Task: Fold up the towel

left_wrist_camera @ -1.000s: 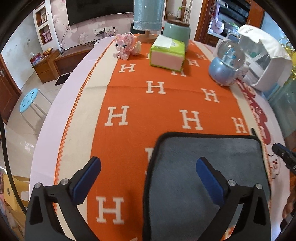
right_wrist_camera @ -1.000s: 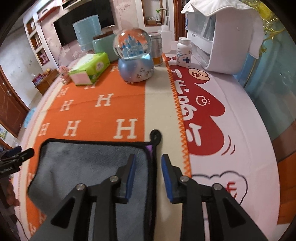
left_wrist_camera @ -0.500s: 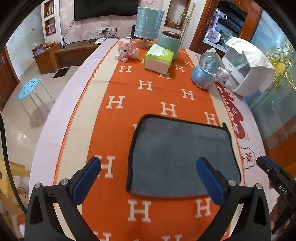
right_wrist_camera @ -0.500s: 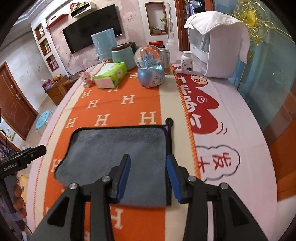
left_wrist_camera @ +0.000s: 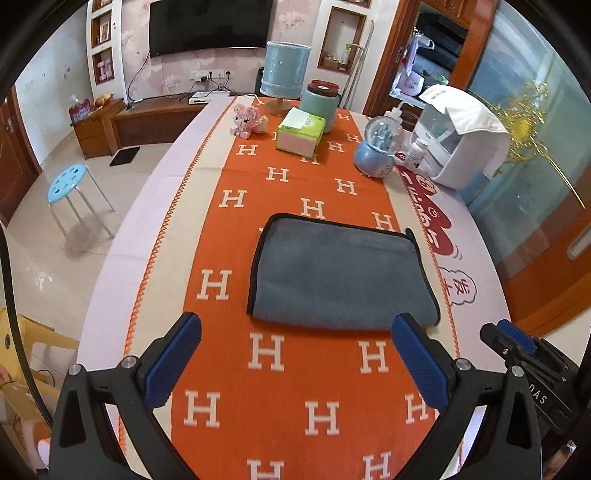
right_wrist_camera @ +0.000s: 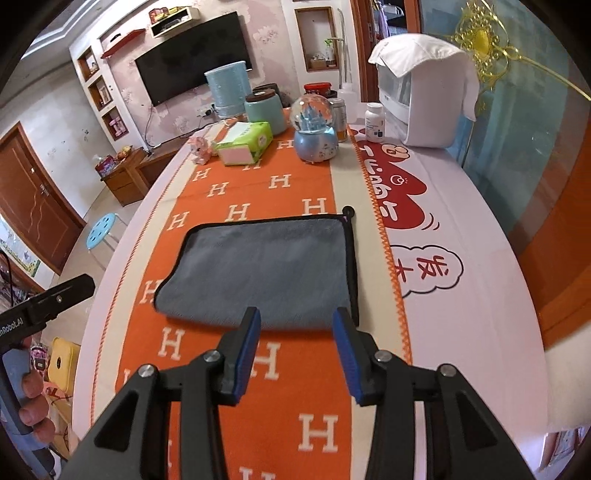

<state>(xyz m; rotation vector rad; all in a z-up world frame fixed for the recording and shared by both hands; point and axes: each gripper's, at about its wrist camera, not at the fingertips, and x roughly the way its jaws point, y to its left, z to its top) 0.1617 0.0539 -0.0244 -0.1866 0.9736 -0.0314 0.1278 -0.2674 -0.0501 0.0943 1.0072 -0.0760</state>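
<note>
towel (left_wrist_camera: 341, 278) on runner (left_wrist_camera: 295, 369) | snow globe (left_wrist_camera: 376, 151) behind

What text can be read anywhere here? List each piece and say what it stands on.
"H", repeated in white, on the orange table runner.
"DAS", partial, on the right hand-held gripper.
"nRobot.AI", cut off at the edge, on the left hand-held gripper.
Black Chinese characters in white clouds and white ones on red, on the tablecloth: I cannot read them reliably.
Pill bottle label: too small.
Tissue pack print: blurred.

Home living room — wall television (left_wrist_camera: 208, 24), clothed table (left_wrist_camera: 155, 206)
</note>
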